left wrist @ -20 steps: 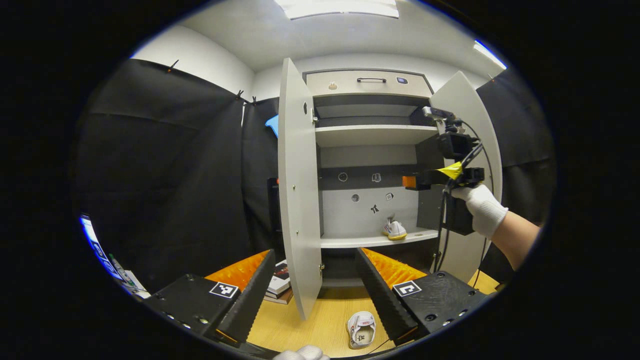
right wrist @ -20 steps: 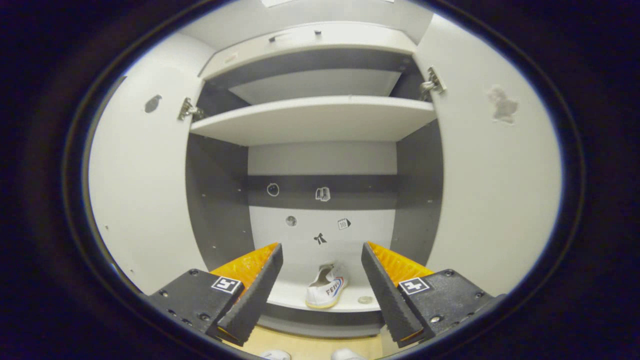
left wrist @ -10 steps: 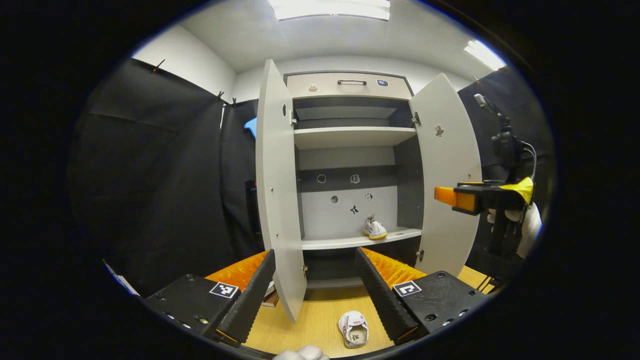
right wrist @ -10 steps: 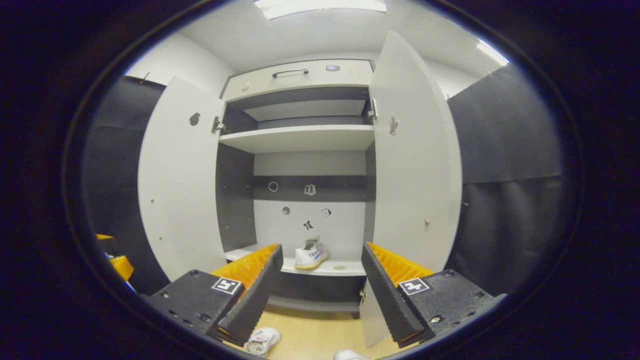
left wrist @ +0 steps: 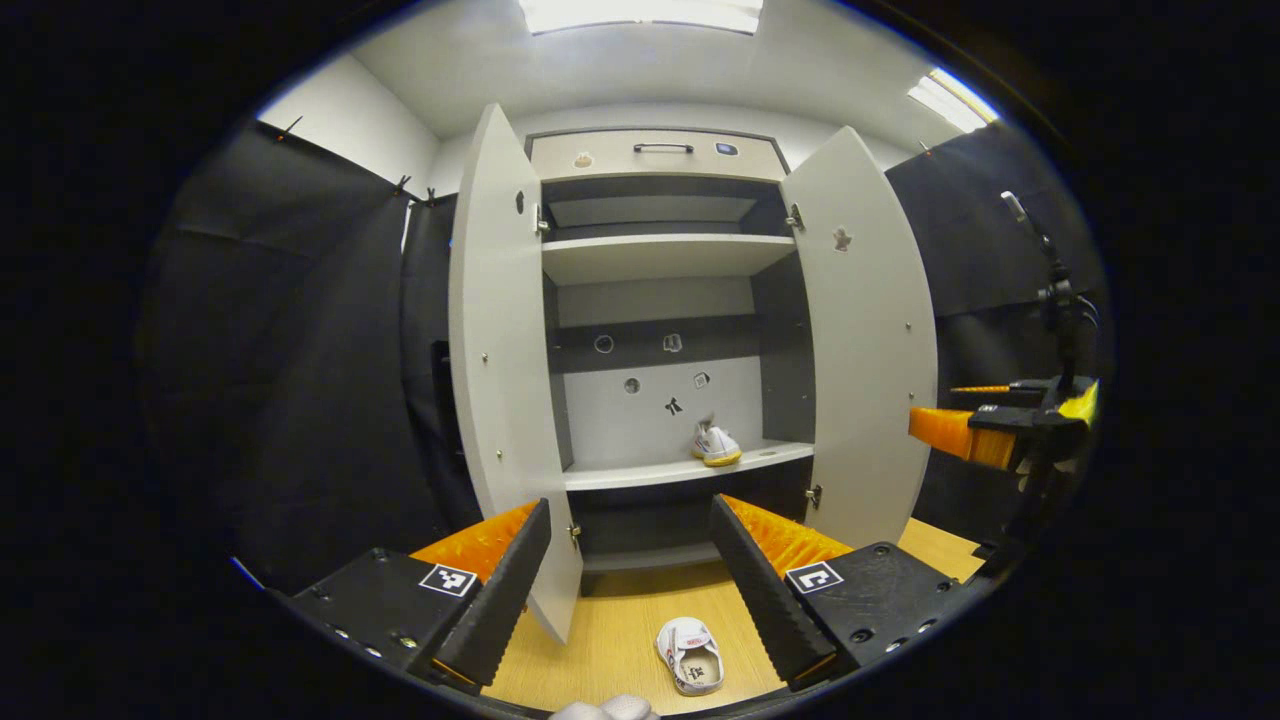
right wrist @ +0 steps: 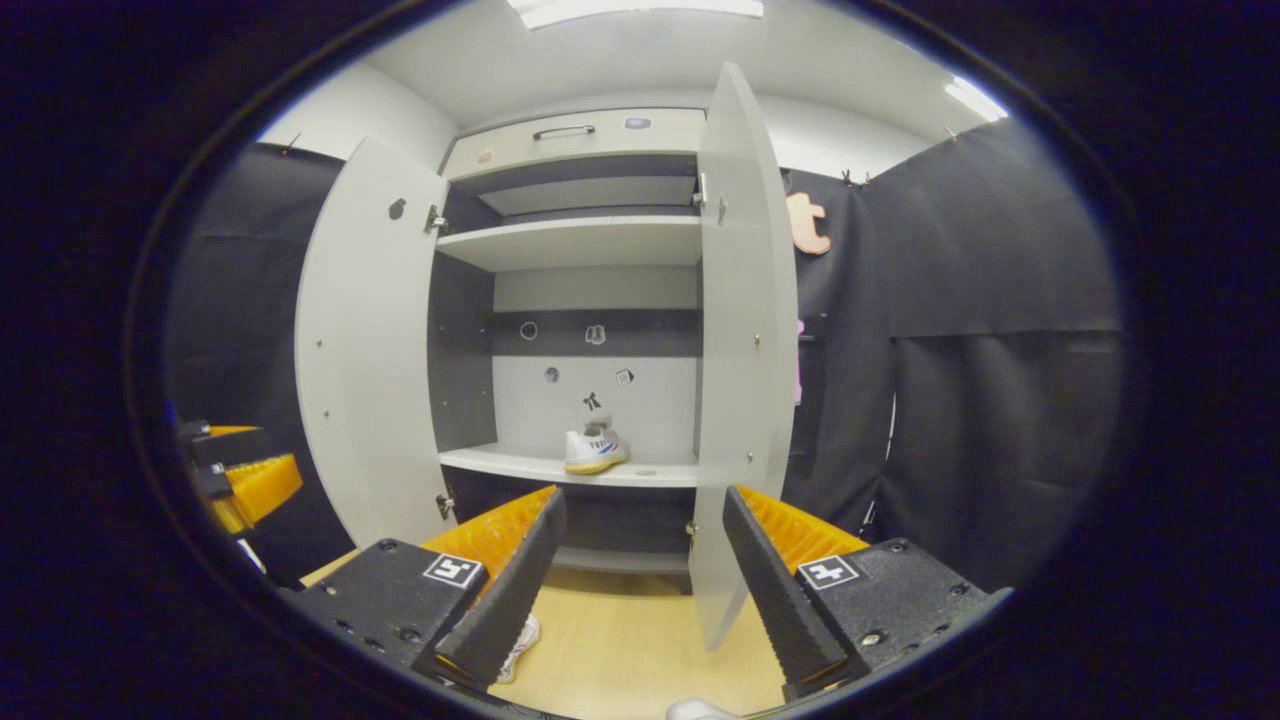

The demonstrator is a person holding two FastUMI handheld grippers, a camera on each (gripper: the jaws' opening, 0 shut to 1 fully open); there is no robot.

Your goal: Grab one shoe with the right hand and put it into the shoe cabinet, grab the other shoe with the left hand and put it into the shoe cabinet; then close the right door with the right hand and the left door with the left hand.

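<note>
Where black cloth walls the booth, wooden floor, ceiling lights.

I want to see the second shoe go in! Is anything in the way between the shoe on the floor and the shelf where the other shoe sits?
Nothing visible blocks it. The white shoe on the wooden floor lies before the grey cabinet's lower shelf, and both doors stand open.

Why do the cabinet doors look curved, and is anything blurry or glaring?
Left gripper view: fisheye bends the left door and right door; ceiling lights blow out white; the shoe on the shelf stays sharp. Right gripper view: same bowing on the right door, no obvious blur.
</note>
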